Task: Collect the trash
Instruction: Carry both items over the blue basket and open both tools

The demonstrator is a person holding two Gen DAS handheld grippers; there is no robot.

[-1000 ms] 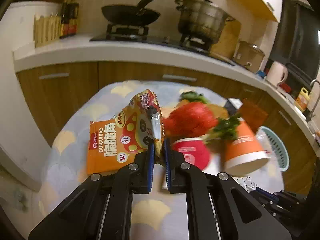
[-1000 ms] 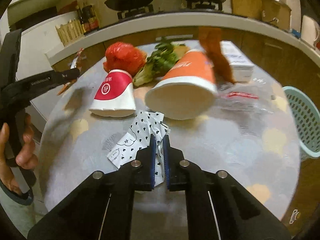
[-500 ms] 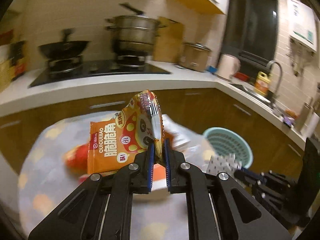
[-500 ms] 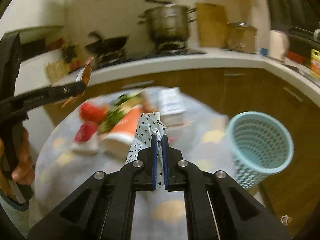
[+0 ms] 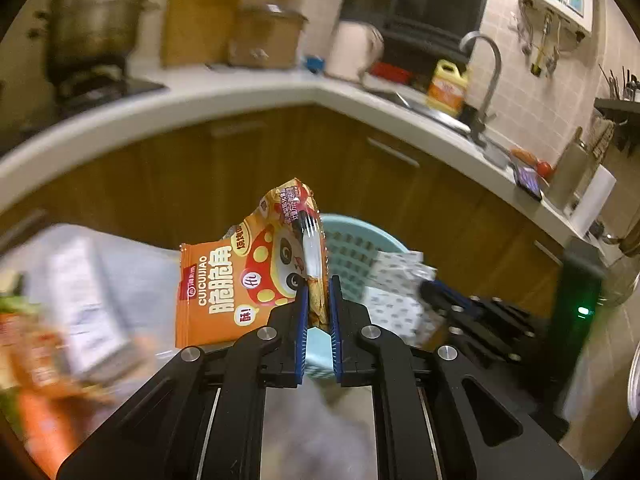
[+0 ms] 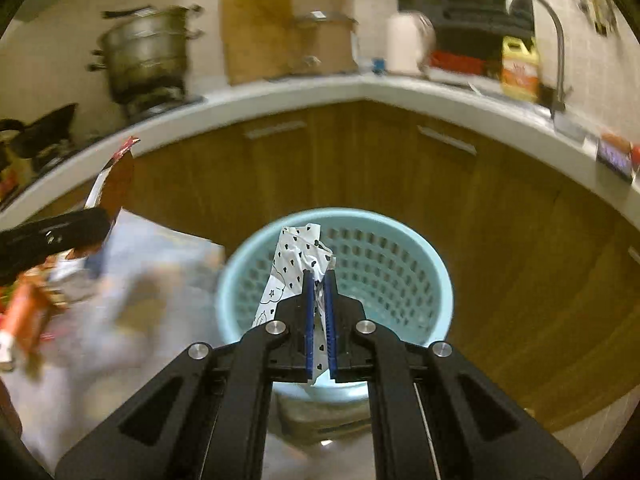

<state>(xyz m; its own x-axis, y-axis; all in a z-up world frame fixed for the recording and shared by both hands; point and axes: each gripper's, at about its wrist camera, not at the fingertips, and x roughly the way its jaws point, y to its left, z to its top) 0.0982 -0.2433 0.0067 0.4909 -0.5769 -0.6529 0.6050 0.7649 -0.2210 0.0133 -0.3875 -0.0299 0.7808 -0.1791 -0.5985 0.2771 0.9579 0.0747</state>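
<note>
Orange foil snack packet (image 5: 224, 284), crumpled at its top, is pinched in my left gripper (image 5: 318, 300), jaws nearly closed on its edge; white paper wrapper with black hearts (image 6: 298, 256) is clamped in my right gripper (image 6: 319, 304), jaws fully closed on it, in front of the pale blue perforated plastic basket (image 6: 384, 264). Both pieces are lifted and carried, neither dropped in yet; blurred cups and packets (image 5: 36, 344) remain on the cloth-covered table (image 5: 140, 272). A second ago both views faced the cluttered tabletop; now both have swung across to the basket, each grip unchanged.
</note>
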